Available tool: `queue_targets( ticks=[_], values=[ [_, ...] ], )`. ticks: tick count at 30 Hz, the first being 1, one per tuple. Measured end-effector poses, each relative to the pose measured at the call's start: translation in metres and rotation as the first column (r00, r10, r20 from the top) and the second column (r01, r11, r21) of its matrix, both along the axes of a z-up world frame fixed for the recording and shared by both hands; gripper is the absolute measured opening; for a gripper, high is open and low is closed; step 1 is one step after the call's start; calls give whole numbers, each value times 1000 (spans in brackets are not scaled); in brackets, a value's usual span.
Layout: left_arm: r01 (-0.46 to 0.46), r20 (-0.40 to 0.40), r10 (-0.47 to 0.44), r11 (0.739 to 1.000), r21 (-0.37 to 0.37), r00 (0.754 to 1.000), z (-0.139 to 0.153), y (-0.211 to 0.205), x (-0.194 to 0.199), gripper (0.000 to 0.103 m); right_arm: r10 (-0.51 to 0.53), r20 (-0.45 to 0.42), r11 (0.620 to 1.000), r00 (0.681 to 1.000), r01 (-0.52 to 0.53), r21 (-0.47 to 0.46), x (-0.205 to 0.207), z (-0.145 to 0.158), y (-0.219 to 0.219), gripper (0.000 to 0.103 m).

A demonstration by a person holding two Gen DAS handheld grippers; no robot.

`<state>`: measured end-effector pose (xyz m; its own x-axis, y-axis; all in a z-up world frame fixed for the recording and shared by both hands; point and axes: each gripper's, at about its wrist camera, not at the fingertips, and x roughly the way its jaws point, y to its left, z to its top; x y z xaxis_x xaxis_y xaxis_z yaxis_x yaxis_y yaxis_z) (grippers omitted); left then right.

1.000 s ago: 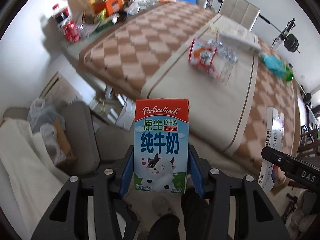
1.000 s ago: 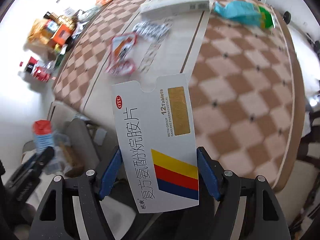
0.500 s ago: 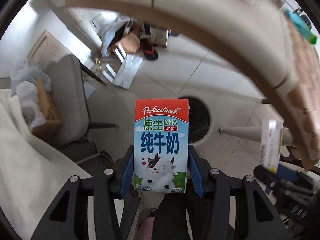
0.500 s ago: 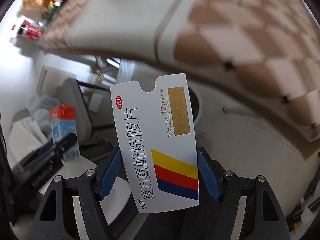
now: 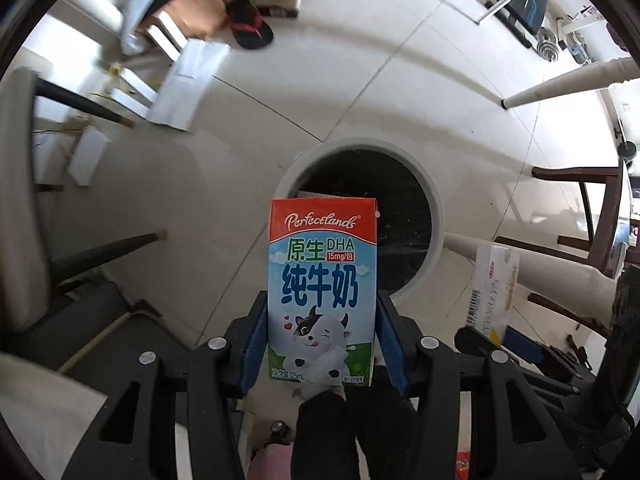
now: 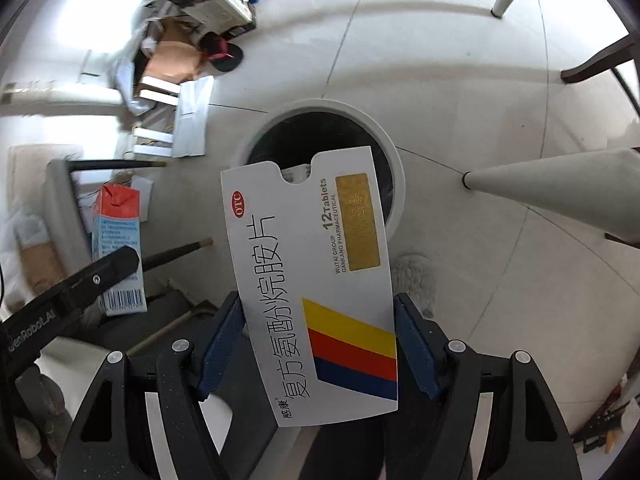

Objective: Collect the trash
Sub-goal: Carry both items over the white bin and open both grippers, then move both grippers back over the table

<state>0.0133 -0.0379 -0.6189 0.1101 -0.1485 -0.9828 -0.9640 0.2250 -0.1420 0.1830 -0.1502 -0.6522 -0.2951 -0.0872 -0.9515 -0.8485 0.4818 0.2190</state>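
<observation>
Drop step: left claw (image 5: pixel 322 344) grips milk carton (image 5: pixel 322 292), right claw (image 6: pixel 320 340) grips pill box (image 6: pixel 316 292); bin (image 5: pixel 434 208) sits ahead of both—centre over it, then let go.

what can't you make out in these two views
- Left wrist: bin contents, hidden by milk carton in the left tool and dark liner.
- Right wrist: bin interior, covered by medicine box in the right tool.
- Both: floor clutter, blurred.

both grippers dropped from above table to floor level, now pointing down over round bin (image 5: pixel 434 216).
</observation>
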Motion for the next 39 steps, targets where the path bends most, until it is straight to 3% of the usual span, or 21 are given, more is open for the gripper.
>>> queue_targets(
  ticks=[8, 10, 11, 12, 15, 17, 18, 23, 30, 39],
  values=[
    [8, 59, -2, 995, -103, 998, -48, 18, 6, 49, -58, -61, 997, 997, 55, -46, 15, -75, 22, 76],
    [0, 68, 8, 994, -112, 998, -52, 19, 5, 63, -67, -72, 997, 995, 63, -53, 18, -89, 26, 76],
    [-7, 70, 15, 993, -116, 997, -52, 19, 5, 80, -72, -83, 996, 994, 67, -57, 19, -96, 29, 76],
    [-17, 70, 25, 993, -119, 997, -53, 19, 5, 87, -78, -92, 996, 993, 73, -60, 20, -98, 31, 76],
    [-14, 41, 18, 994, -111, 999, -53, 17, 5, 90, -83, -84, 993, 993, 76, -86, 21, -110, 35, 77],
    [-2, 20, 4, 995, -102, 1000, -52, 15, 5, 94, -72, -52, 993, 996, 67, -100, 20, -114, 37, 86],
    [4, 10, -3, 996, -94, 1000, -50, 13, 5, 94, -70, -42, 993, 997, 65, -99, 20, -115, 37, 103],
    [33, -44, -35, 999, -40, 998, -39, 0, -2, 94, -54, -15, 996, 998, 53, -78, 20, -104, 31, 103],
    [37, -159, -21, 994, 100, 987, -4, -21, -20, 94, 21, 59, 997, 998, -17, -69, 2, -72, 17, 103],
    [25, -180, 2, 989, 148, 984, 54, -51, -35, 94, 80, 174, 996, 981, -72, -51, -18, -3, -15, 103]
  ],
)
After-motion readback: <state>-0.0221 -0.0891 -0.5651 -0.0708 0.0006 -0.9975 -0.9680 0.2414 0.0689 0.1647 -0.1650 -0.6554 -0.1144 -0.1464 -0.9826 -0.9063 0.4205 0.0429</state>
